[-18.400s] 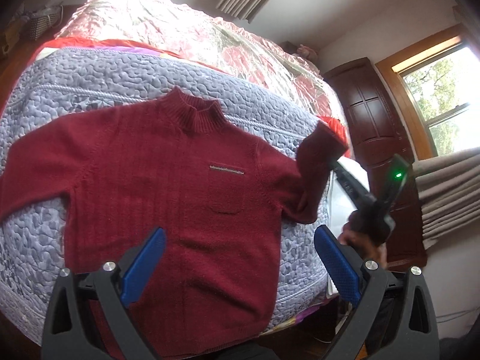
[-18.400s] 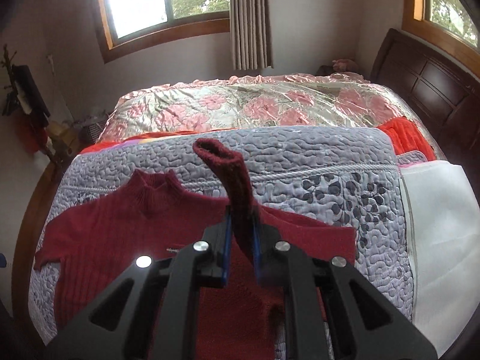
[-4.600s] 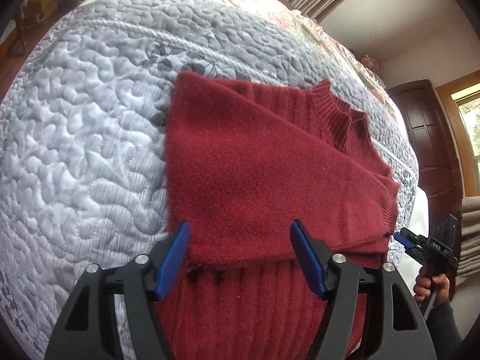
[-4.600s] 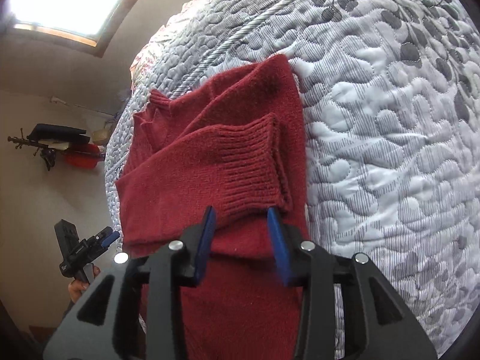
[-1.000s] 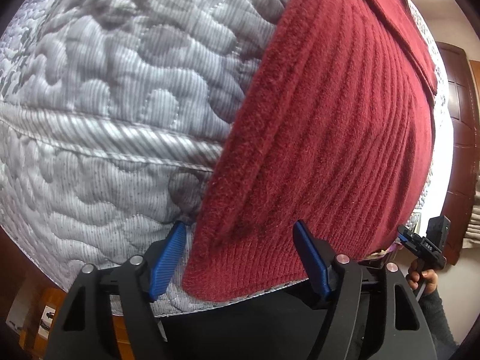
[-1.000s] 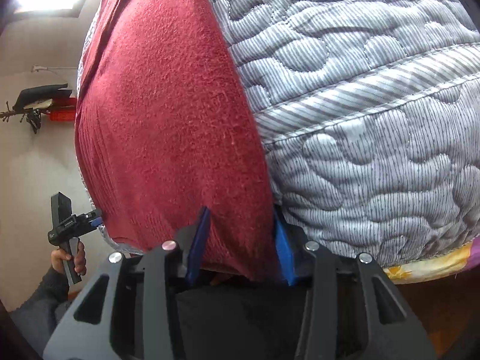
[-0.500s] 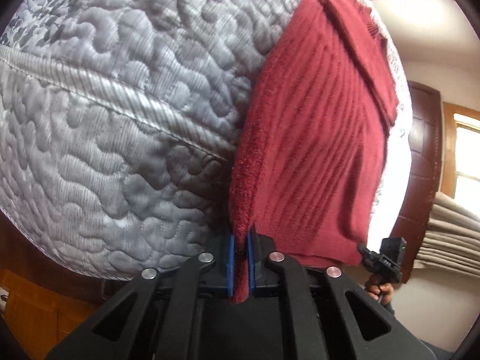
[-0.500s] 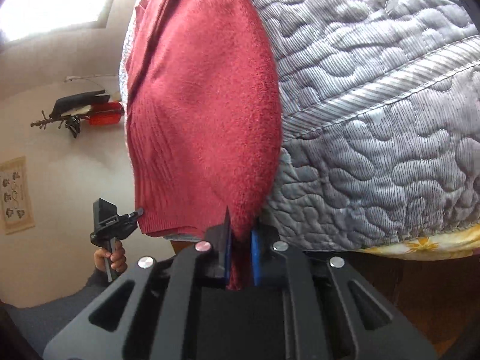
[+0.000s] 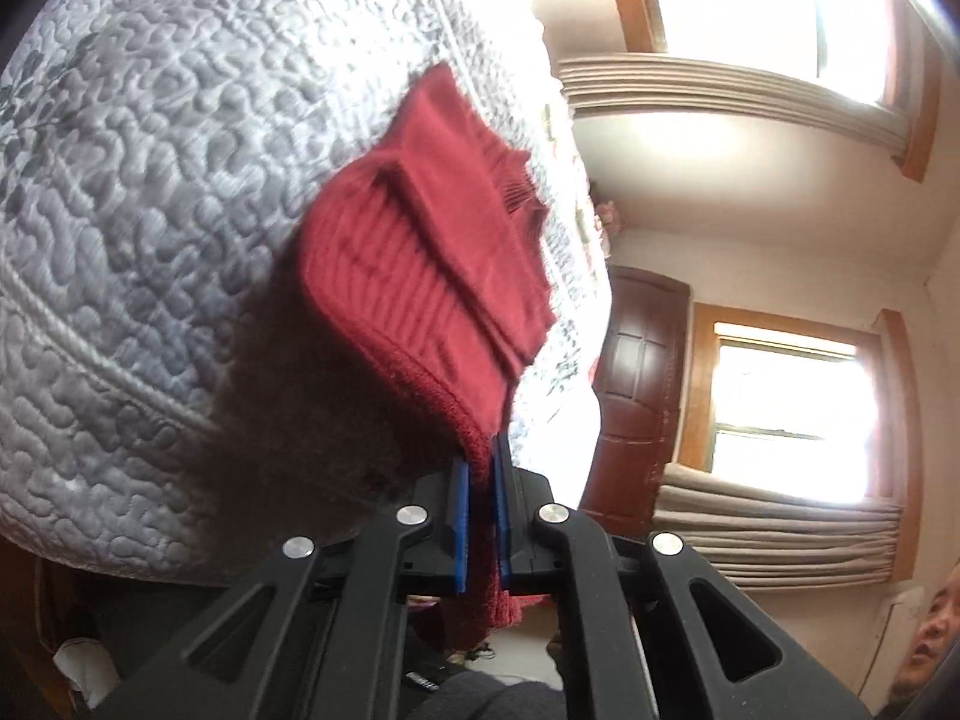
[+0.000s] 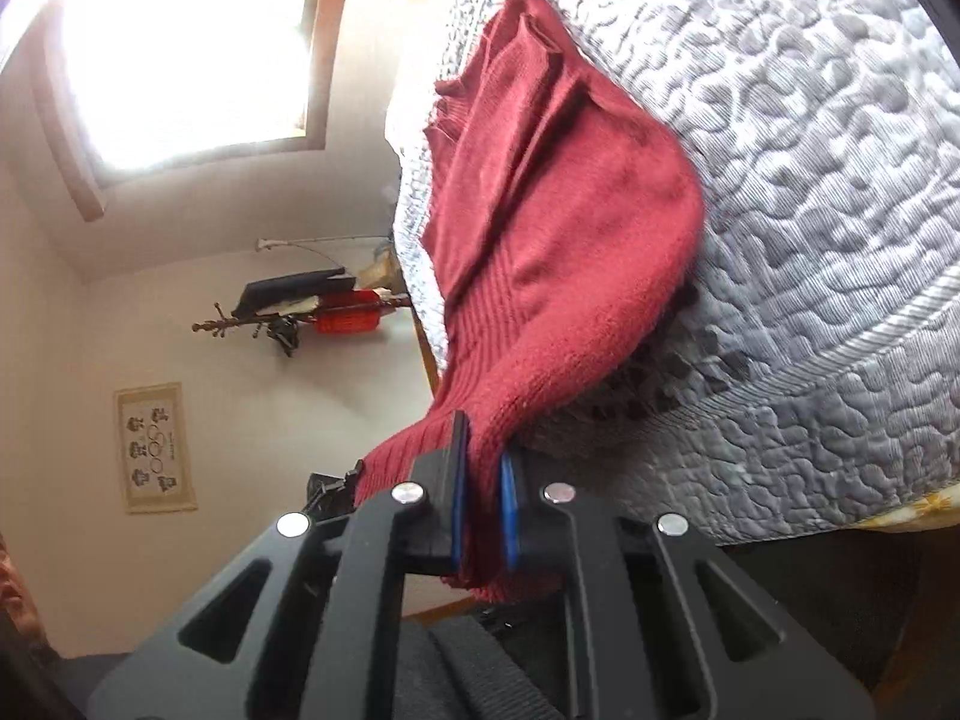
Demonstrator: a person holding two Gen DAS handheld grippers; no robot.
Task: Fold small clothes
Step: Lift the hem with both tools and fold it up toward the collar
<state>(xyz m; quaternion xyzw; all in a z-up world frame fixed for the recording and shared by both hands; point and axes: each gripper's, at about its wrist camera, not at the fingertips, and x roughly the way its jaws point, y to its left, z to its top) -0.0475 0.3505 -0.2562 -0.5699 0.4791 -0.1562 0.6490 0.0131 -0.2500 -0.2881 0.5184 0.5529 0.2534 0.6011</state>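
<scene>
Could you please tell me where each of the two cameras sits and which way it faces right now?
Left wrist: on the left gripper, looking along its fingers over the sweater on the quilt toward the windows; a person's face shows at the lower right edge.
Right wrist: on the right gripper, looking over the sweater and quilt toward another window; none of the person is clearly visible.
Shared: sweater hem clamped by both, and quilt.

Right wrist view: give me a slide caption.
Right gripper shut on the red sweater's hem, lifting it off the grey quilt.
</scene>
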